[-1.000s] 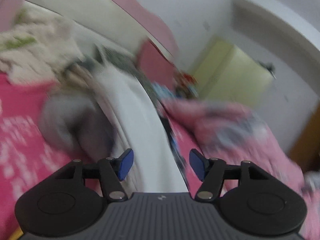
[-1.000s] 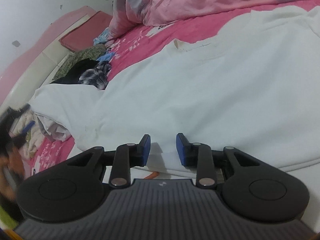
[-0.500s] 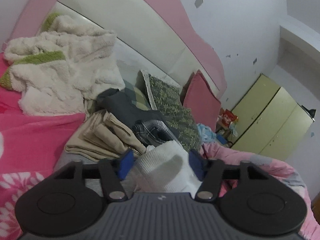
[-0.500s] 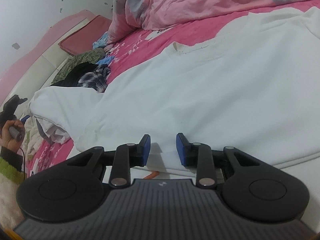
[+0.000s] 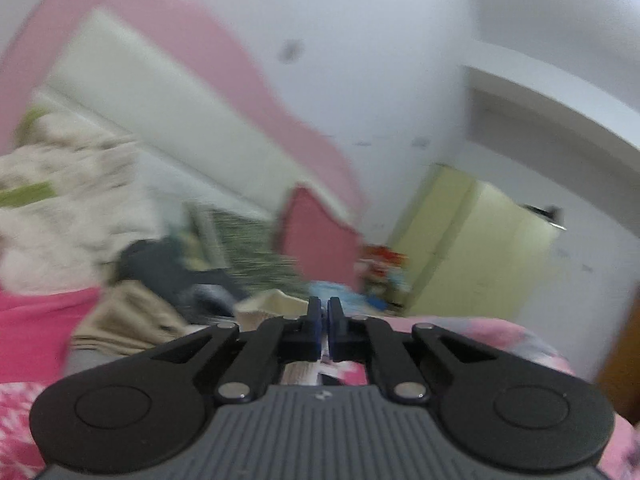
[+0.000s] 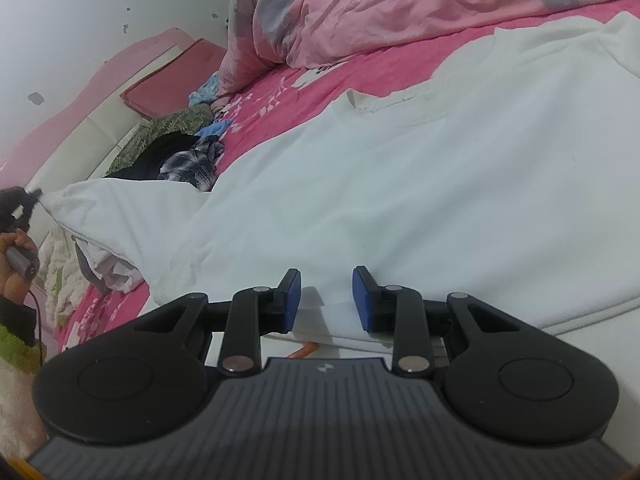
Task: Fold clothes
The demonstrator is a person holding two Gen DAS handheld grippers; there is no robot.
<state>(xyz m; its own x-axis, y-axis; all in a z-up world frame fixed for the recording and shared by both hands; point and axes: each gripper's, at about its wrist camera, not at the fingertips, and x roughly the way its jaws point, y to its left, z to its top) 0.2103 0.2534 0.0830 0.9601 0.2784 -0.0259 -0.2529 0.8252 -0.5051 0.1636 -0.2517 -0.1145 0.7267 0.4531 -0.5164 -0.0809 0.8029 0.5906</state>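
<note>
1. The bed, in pink sheets, fills most of my right view, with a pink duvet bunched at the top of the frame.
2. The white shirt lies spread over the bed from centre to right edge, collar toward upper centre. Its far corner is drawn up into a peak at the left edge.
3. A heap of other clothes sits in the upper left, just beyond that peak.
4. My right tongs rest part open at the shirt's near hem at lower centre, pads either side of the cloth, not pressing it.
5. My left tongs are pinched shut on the shirt's raised corner; in the right view they show at the left edge. The left view is blurred.
</note>
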